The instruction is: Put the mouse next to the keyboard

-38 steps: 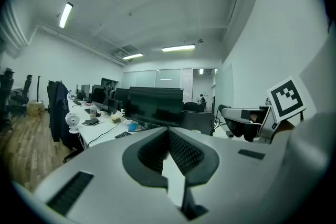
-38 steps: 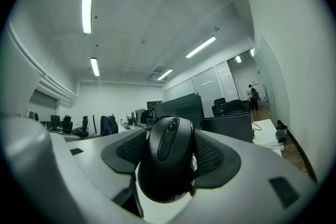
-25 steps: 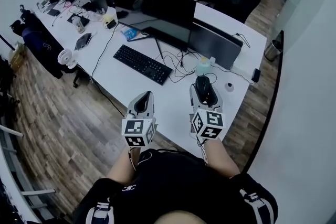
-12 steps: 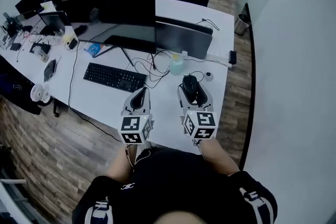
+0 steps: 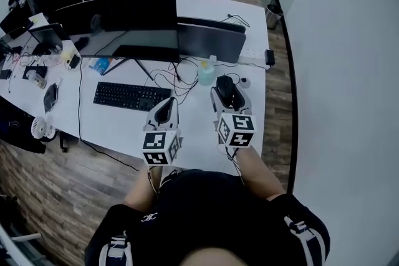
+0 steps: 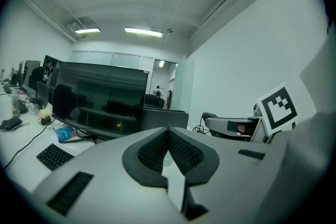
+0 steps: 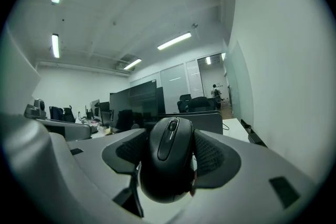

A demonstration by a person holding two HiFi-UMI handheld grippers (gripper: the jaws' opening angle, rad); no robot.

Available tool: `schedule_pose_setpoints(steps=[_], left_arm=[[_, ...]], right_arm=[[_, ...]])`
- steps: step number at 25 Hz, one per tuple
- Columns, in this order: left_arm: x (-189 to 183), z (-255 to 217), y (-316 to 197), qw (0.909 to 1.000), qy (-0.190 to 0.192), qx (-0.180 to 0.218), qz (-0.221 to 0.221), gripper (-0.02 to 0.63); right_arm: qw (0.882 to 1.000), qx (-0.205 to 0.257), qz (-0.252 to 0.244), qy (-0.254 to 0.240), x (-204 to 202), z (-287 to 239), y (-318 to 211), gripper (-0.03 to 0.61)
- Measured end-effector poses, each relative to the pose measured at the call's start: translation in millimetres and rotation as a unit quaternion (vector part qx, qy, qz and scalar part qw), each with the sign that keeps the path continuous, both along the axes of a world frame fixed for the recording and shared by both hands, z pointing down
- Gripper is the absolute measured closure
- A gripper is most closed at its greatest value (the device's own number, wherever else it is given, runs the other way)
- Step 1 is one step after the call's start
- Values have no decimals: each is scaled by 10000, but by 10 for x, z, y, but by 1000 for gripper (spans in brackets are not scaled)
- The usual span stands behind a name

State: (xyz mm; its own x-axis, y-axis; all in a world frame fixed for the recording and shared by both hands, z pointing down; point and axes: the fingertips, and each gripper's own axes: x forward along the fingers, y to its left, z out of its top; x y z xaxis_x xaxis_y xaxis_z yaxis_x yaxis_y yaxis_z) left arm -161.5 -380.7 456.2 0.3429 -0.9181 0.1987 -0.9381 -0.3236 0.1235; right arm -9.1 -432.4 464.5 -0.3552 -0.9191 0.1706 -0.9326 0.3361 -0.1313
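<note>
The right gripper (image 7: 170, 135) pinched the black mouse (image 7: 168, 165), one ribbed pad pressed against each of its sides, with the scroll wheel facing up and pointing away from the person. In the head view this gripper hung over the right part of the white table (image 5: 206, 141), just beside a pale green bottle (image 5: 206, 73) and a tangle of cables; whether the mouse touched the tabletop could not be told. The black keyboard (image 5: 132, 96) lay further left on the table, in front of a row of dark monitors (image 5: 124, 12), apart from the mouse. The left gripper (image 6: 168, 136) sat between keyboard and mouse in that view, its pads pressed together at the tips with nothing in them. A small white fan (image 5: 42, 126) stood at the table's near-left edge.
</note>
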Motion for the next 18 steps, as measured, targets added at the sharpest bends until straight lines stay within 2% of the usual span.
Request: schedule_pose_setpoints(steps=[8,14,18], left_arm=[[-258,-15,-110,10000,-53,41,25,601],[-517,81,-185,9999,-14,-1,-135,601],[-486,141,-144,10000,19,-81,-27,601]], right_arm=[[9986,-461,259,9,-88,532,-502,278],[9974,-712,88,53,-322,894,-620,278],[9933,-1139,32,182,-388,1342,-624,278]])
